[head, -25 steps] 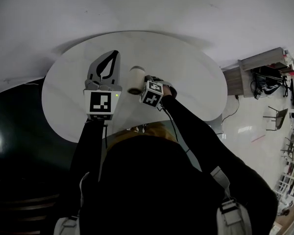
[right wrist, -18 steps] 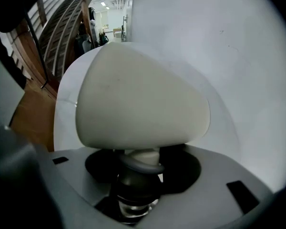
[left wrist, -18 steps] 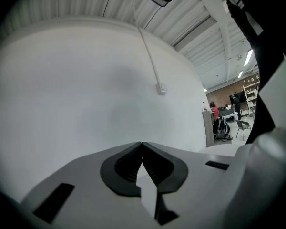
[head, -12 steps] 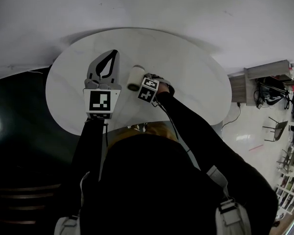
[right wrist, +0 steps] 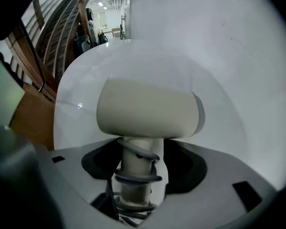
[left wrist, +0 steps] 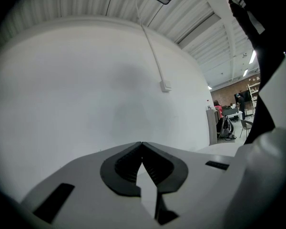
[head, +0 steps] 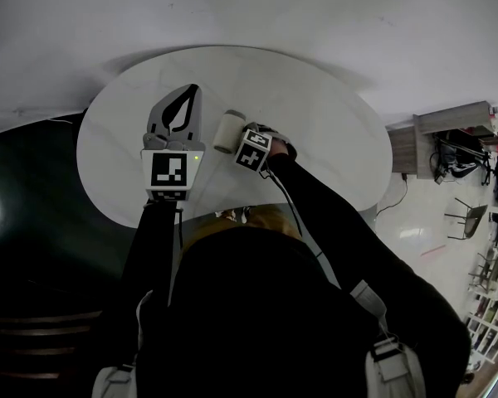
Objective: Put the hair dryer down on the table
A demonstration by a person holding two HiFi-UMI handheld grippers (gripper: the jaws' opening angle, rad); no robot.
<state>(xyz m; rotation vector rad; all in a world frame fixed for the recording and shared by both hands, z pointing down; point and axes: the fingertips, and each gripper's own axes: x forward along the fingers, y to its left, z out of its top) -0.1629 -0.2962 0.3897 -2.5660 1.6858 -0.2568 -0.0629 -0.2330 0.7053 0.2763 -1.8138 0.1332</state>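
Observation:
A cream hair dryer [head: 227, 131] rests on the round white table [head: 315, 123], just right of my left gripper. In the right gripper view its barrel [right wrist: 148, 109] lies crosswise. Its handle, wrapped in grey cord, stands between the jaws of my right gripper [right wrist: 140, 151]. Those jaws are opening, and a gap shows beside the handle. In the head view the right gripper [head: 247, 143] is mostly hidden behind its marker cube. My left gripper [head: 191, 94] hovers over the table, shut and empty, with its fingertips meeting [left wrist: 142, 144].
A grey cabinet [head: 444, 127] with cables stands beyond the table on the right, and chairs and shelves lie farther right. Dark floor [head: 33, 222] lies left of the table. The table's near edge runs close to my body.
The right gripper and the hair dryer have shifted slightly up and left in the head view, and the dryer now lies lower on the table. The left gripper has held still.

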